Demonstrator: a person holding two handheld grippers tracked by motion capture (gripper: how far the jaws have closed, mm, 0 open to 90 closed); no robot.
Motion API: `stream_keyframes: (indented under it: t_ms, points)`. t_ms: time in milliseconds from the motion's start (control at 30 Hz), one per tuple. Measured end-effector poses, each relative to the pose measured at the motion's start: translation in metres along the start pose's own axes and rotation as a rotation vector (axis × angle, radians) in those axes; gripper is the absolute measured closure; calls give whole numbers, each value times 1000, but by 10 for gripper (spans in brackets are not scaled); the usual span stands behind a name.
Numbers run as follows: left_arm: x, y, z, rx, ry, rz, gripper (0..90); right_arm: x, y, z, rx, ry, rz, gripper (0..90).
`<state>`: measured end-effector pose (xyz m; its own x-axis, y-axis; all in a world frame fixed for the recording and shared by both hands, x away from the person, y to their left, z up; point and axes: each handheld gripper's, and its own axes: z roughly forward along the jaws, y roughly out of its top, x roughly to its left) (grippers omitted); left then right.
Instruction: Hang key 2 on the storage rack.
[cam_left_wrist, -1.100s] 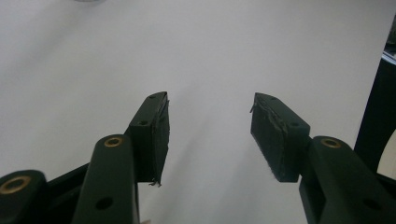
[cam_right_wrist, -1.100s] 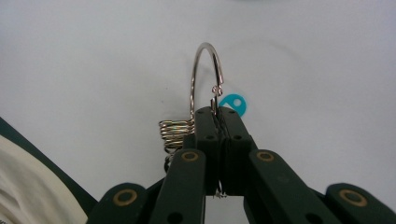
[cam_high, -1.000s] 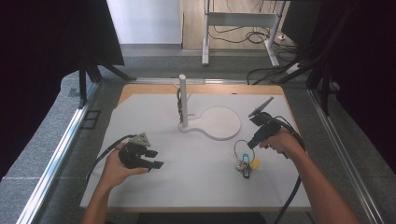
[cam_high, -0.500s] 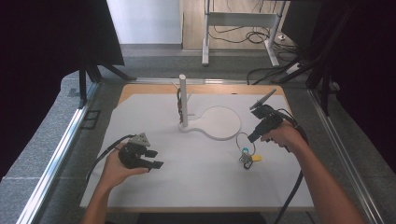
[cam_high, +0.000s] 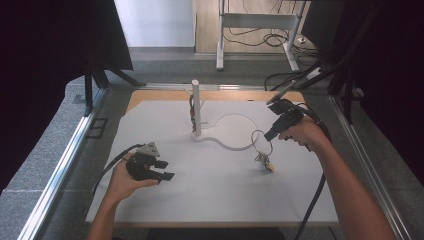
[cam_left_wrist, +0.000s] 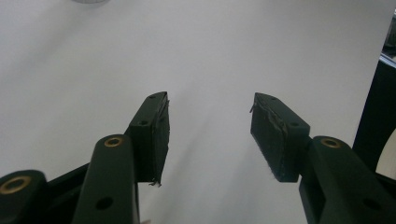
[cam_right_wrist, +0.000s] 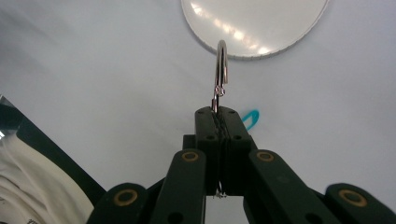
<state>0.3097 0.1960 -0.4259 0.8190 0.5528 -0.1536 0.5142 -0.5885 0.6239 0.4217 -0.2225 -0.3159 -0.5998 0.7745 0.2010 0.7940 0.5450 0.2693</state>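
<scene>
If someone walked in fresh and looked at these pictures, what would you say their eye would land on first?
Most likely the right gripper, shut on a metal key ring and holding it up at the right of the white table, with small bits dangling below the ring. Next, the white upright post on its round flat base at the table's middle back. Then the left gripper, open with nothing between its jaws, near the left front.

Premises: a lab-type recording station. Black curtains (cam_high: 45, 65) flank a white table (cam_high: 150, 125). Loose cables (cam_high: 250, 37) lie on the floor beyond the right gripper (cam_high: 267, 136).
</scene>
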Motion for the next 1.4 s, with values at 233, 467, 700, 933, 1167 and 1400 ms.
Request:
stream_keyframes:
  t_ms: [233,467,700,933,1167,1400]
  points:
    - [1,0,-1,1,1,4,477,2,9,-5,-2,-5,-3,882]
    - [0,0,0,5,0,7,476,4,15,-8,-7,-8,-15,882]
    - [0,0,0,7,-1,6,476,6,26,-19,-29,-7,-14,883]
    - [0,0,-2,2,-3,4,476,12,42,-31,-52,-6,-26,883]
    - [0,-1,-4,-6,-3,4,476,17,56,-33,-57,-2,-35,883]
    - [0,-1,-5,-9,-3,0,475,18,67,-27,-59,0,-43,883]
